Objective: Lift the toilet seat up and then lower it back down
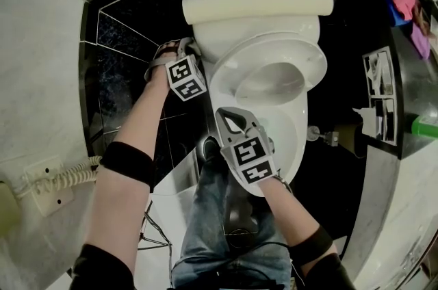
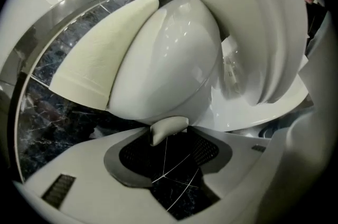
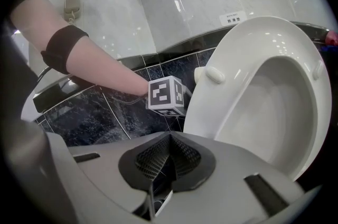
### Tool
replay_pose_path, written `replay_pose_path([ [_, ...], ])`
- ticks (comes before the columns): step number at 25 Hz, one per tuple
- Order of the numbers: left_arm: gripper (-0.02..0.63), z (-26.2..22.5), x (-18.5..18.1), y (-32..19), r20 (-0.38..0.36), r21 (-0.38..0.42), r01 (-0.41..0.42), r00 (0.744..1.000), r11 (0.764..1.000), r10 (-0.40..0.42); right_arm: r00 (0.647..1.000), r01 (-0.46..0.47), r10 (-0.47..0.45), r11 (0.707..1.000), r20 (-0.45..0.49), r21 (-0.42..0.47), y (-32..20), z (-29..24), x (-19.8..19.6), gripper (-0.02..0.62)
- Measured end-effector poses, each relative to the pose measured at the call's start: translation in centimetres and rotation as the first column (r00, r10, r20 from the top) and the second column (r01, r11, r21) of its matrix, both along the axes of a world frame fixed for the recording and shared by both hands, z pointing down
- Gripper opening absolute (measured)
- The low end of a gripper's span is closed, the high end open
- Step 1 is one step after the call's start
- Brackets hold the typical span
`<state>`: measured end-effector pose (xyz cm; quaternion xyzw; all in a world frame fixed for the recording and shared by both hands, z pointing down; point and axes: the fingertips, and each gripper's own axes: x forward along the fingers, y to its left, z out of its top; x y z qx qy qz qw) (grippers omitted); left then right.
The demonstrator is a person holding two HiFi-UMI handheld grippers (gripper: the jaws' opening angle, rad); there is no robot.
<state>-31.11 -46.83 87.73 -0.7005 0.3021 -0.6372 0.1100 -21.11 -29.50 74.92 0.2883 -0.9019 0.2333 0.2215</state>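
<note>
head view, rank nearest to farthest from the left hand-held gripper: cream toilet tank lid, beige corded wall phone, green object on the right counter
1. Cream toilet tank lid, just above the left hand-held gripper.
2. Beige corded wall phone, lower left.
3. Green object, far right edge.

Glossy black marble tiles [image 1: 130, 70] meet pale walls [image 1: 41, 42], where a corded phone [image 1: 41, 189] hangs.

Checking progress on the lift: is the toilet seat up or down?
Up. In the right gripper view the toilet seat stands raised, its underside and a bumper facing the camera.
</note>
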Motion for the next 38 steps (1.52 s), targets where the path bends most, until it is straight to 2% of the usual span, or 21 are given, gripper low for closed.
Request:
replay_pose_path([
  [5, 0.221, -2.7, -0.4, 2.0, 0.045, -0.002, -0.020, 0.999, 1.000, 0.020, 1.000, 0.003, -0.003, 1.000, -0.003, 0.014, 0.8, -1.9, 0.9, 0.000],
  [10, 0.179, -5.9, -0.7, 5.6, 0.014, 0.013, 0.049, 0.999, 0.999, -0.050, 1.000, 0.015, -0.015, 0.999, -0.007, 0.039, 2.2, -4.6, 2.0, 0.000],
  [14, 0.115, -9.9, 1.0, 9.1, -0.082, 0.047, 0.114, 0.991, 0.992, -0.110, 1.000, 0.020, -0.019, 0.998, -0.024, 0.061, 3.6, -6.8, 3.7, 0.000],
  [18, 0.046, -15.0, 3.0, 13.0, -0.201, 0.089, 0.203, 0.962, 0.975, -0.182, 0.999, 0.019, -0.016, 0.997, -0.035, 0.080, 5.5, -9.1, 5.8, 0.000],
  [20, 0.009, -17.7, 4.0, 15.1, -0.284, 0.101, 0.275, 0.929, 0.956, -0.237, 0.999, 0.022, -0.019, 0.996, -0.041, 0.091, 6.6, -10.3, 7.0, 0.000],
  [23, 0.008, -21.8, 6.1, 18.8, -0.410, 0.087, 0.369, 0.860, 0.926, -0.304, 0.999, 0.019, -0.014, 0.995, -0.048, 0.101, 8.6, -12.2, 9.3, 0.000],
  [29, 0.008, -29.8, 11.2, 25.6, -0.628, 0.047, 0.518, 0.680, 0.854, -0.378, 0.998, -0.007, 0.014, 0.992, -0.053, 0.127, 11.7, -15.9, 15.3, 0.000],
  [31, 0.008, -32.1, 12.9, 27.8, -0.677, 0.025, 0.545, 0.626, 0.838, -0.387, 0.998, -0.015, 0.023, 0.991, -0.060, 0.133, 12.7, -17.0, 17.4, 0.000],
  [33, 0.008, -33.8, 14.4, 30.2, -0.708, 0.003, 0.567, 0.583, 0.824, -0.399, 0.997, -0.023, 0.032, 0.991, -0.069, 0.134, 13.7, -18.3, 19.6, 0.000],
  [38, 0.008, -37.2, 16.7, 35.2, -0.747, -0.054, 0.609, 0.502, 0.792, -0.436, 0.992, -0.050, 0.064, 0.991, -0.110, 0.126, 16.3, -20.9, 24.4, 0.000],
])
